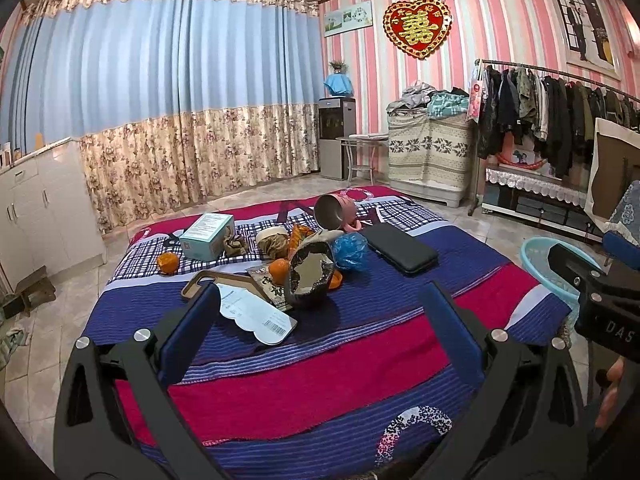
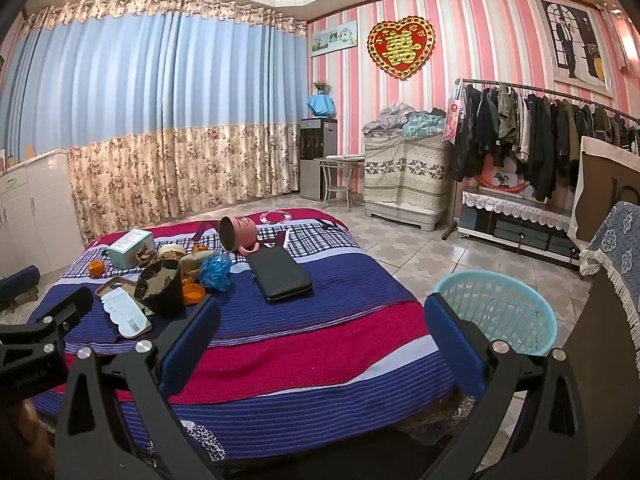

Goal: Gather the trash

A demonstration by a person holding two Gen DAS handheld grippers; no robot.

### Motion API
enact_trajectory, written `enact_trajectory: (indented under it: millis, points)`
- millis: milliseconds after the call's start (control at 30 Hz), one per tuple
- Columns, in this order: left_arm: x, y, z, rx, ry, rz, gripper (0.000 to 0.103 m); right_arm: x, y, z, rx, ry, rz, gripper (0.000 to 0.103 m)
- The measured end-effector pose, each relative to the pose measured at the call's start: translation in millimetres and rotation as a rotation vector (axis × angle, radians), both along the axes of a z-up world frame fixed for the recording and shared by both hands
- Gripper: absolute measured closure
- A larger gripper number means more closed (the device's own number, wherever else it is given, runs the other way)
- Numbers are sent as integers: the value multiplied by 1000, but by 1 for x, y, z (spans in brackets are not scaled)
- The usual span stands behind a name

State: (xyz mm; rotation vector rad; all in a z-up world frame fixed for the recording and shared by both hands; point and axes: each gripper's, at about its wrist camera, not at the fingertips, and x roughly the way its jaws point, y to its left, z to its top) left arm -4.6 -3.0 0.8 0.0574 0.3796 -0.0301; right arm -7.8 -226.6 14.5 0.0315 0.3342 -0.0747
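Note:
A heap of litter lies on the striped cloth of the low table (image 1: pixel 320 392): a dark crumpled paper cup (image 1: pixel 310 276), a blue plastic bag (image 1: pixel 351 251), orange peels (image 1: pixel 167 263), crumpled brown paper (image 1: pixel 235 243) and a white label sheet (image 1: pixel 256 314). My left gripper (image 1: pixel 320 290) stands open just short of the cup, holding nothing. In the right wrist view the same cup (image 2: pixel 158 288) and blue bag (image 2: pixel 216 270) lie far left. My right gripper (image 2: pixel 323 303) is open and empty over the cloth, with the light blue basket (image 2: pixel 496 308) behind its right finger.
A teal box (image 1: pixel 206 236), a tipped pink mug (image 1: pixel 335 210) and a black case (image 1: pixel 402 248) share the table. The basket (image 1: pixel 548 264) stands on the tiled floor at the table's right. White cabinets are on the left, a clothes rack (image 2: pixel 540 132) on the right.

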Motion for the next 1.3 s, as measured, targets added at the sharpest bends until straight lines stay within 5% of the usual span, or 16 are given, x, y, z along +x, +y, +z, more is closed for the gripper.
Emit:
enact_trajectory:
  millis: [700,1300]
  points:
    - [2,2,3,-5,16,1,5,0,1,1,0,-3,-3,4]
    - [36,26,-28,-27,84,32,5,17,-6,-18,-20,35,-30,4]
